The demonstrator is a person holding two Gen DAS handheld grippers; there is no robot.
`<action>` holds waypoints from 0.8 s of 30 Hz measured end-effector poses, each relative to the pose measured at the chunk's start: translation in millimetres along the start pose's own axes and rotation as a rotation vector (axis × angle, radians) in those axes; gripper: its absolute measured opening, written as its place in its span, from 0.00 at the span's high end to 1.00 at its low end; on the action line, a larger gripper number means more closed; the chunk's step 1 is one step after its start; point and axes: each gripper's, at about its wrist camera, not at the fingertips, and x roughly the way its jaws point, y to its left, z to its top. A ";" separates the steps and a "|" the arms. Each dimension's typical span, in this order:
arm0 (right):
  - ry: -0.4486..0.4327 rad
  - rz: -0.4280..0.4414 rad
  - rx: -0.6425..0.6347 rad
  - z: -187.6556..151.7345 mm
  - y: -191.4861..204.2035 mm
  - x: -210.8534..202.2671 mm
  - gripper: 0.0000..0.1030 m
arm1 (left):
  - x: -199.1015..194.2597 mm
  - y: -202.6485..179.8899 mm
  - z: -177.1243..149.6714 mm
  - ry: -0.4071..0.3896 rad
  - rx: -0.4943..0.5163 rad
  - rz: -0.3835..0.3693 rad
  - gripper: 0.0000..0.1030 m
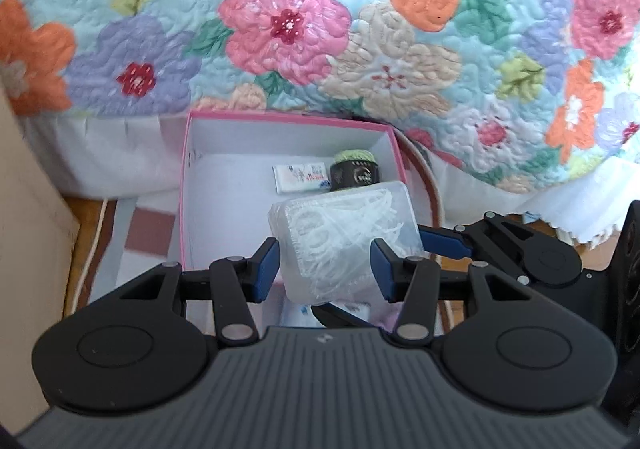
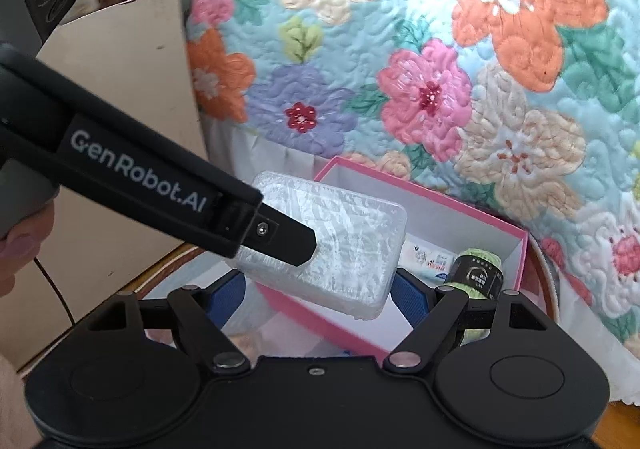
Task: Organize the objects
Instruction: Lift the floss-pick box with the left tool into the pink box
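The clear plastic case [image 1: 344, 237] of white floss picks hangs in the air over the pink box [image 1: 188, 177], clamped at its sides between the blue pads of the left gripper [image 1: 325, 269]. That side grip keeps it tilted but secure, and, I judge, ready to go into the box. The right gripper [image 2: 320, 295] waits just below with its fingers spread wide and nothing between them, probably to steady or take over. In the box's far corner lie a small white packet [image 1: 302, 178] and a dark jar [image 1: 355, 171], beside the flowered quilt [image 1: 288, 21].
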 end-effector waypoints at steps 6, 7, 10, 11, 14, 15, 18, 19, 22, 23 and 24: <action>0.058 0.012 0.072 4.2 -38.8 49.4 0.20 | 59.2 4.2 16.2 0.008 -0.016 0.040 0.52; 0.069 0.020 0.087 4.3 -46.4 58.8 0.20 | 68.8 6.5 19.1 0.011 -0.026 0.040 0.53; 0.094 0.040 0.128 3.1 -63.3 85.9 0.20 | 101.0 18.2 26.8 0.027 -0.057 0.033 0.53; 0.103 0.040 0.139 1.9 -67.4 96.0 0.20 | 112.3 22.0 28.6 0.040 -0.069 0.031 0.53; 0.156 0.030 0.165 -3.7 -77.1 128.5 0.20 | 152.5 33.7 36.0 0.115 -0.127 0.032 0.54; 0.178 0.023 0.171 -5.1 -79.8 139.6 0.20 | 163.1 34.7 37.3 0.128 -0.131 0.032 0.55; 0.223 0.015 0.198 -9.0 -86.3 160.4 0.20 | 181.8 38.5 34.2 0.142 -0.138 0.037 0.53; 0.237 0.027 0.222 -9.7 -89.9 165.3 0.20 | 185.8 42.1 32.4 0.153 -0.153 0.033 0.54; 0.272 0.056 0.275 -16.7 -95.0 177.6 0.20 | 194.6 54.8 26.8 0.176 -0.200 0.013 0.55; 0.283 0.054 0.276 -20.0 -94.1 181.6 0.20 | 196.9 58.0 23.8 0.181 -0.216 0.004 0.55; 0.295 0.050 0.286 -22.8 -93.8 185.8 0.20 | 200.4 60.4 21.4 0.188 -0.227 0.001 0.55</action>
